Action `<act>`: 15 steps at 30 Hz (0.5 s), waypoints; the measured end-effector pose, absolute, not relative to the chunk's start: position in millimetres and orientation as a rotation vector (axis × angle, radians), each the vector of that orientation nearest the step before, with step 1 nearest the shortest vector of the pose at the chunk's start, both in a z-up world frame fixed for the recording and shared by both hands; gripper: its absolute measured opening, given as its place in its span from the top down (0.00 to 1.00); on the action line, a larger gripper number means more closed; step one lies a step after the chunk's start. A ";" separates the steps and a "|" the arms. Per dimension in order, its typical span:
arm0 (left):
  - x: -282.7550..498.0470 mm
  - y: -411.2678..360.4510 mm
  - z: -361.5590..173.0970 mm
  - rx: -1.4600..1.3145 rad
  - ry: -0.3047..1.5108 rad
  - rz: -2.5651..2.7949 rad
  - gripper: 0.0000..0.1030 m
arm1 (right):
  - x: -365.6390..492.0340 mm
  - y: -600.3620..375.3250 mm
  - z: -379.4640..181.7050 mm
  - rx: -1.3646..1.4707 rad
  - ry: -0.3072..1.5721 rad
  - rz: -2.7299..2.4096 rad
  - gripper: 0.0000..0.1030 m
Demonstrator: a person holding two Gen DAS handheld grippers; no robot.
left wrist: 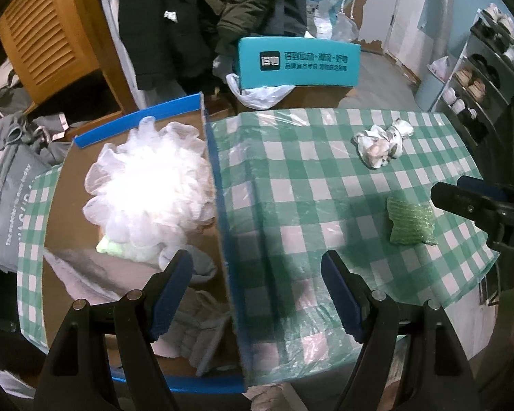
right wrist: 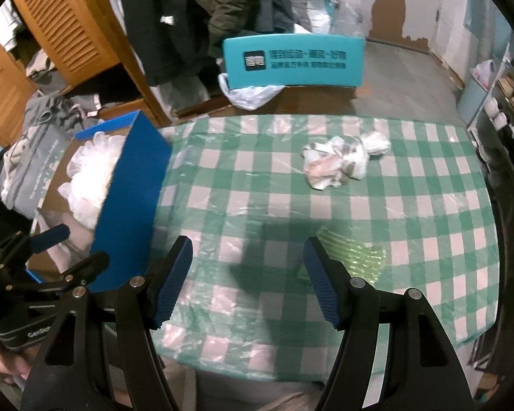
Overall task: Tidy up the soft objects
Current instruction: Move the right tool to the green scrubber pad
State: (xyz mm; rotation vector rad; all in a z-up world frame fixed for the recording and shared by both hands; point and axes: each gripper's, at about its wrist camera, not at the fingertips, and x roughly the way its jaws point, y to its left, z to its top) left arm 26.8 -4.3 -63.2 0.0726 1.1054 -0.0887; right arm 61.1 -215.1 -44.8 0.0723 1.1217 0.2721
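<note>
1. Left wrist view: the left gripper [left wrist: 257, 294] hung with jaws apart and empty over the wall of the box [left wrist: 219, 185]. The box held a white pouf [left wrist: 147, 188] and grey cloths [left wrist: 195, 311]. A green pad [left wrist: 409, 222] and a crumpled cloth [left wrist: 382, 144] lay on the table [left wrist: 291, 178].

2. Right wrist view: the right gripper [right wrist: 248, 281] was spread, holding nothing, the pad [right wrist: 353, 257] just beside its right finger. Judged next: shift right, close on the pad, carry it to the box [right wrist: 133, 198].

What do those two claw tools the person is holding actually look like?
Both look alike. The left gripper and right gripper have black, angular, arm-like fingers with round silver pivot pins and blue ribbed pads on the inner faces. White lettering marks the black bodies, too partial to read. No cables or sleeves show.
</note>
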 end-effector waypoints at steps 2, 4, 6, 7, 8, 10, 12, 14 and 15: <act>28.7 -9.4 -65.3 0.080 1.109 -0.093 0.24 | 62.3 -221.9 -47.9 0.078 1.129 0.259 0.35; 31.5 -15.0 -68.0 0.084 1.117 -0.100 0.24 | 62.6 -227.7 -50.9 0.073 1.132 0.246 0.35; 33.7 -20.2 -70.8 0.088 1.122 -0.107 0.24 | 62.9 -233.2 -54.4 0.058 1.132 0.227 0.35; 34.7 -22.4 -71.9 0.090 1.125 -0.111 0.24 | 63.3 -236.2 -56.6 0.052 1.134 0.217 0.35; 36.1 -26.0 -73.8 0.092 1.128 -0.118 0.24 | 63.9 -239.7 -59.2 0.050 1.138 0.208 0.35; 38.8 -32.1 -77.7 0.097 1.135 -0.126 0.24 | 65.3 -246.9 -64.7 0.057 1.150 0.195 0.35; 41.1 -37.7 -81.4 0.103 1.141 -0.130 0.24 | 66.5 -254.2 -70.0 0.064 1.162 0.178 0.35; 43.2 -43.5 -86.3 0.109 1.151 -0.133 0.24 | 68.5 -262.1 -76.1 0.067 1.175 0.160 0.35; 44.0 -45.9 -88.3 0.110 1.155 -0.135 0.24 | 69.2 -265.1 -78.7 0.067 1.181 0.154 0.35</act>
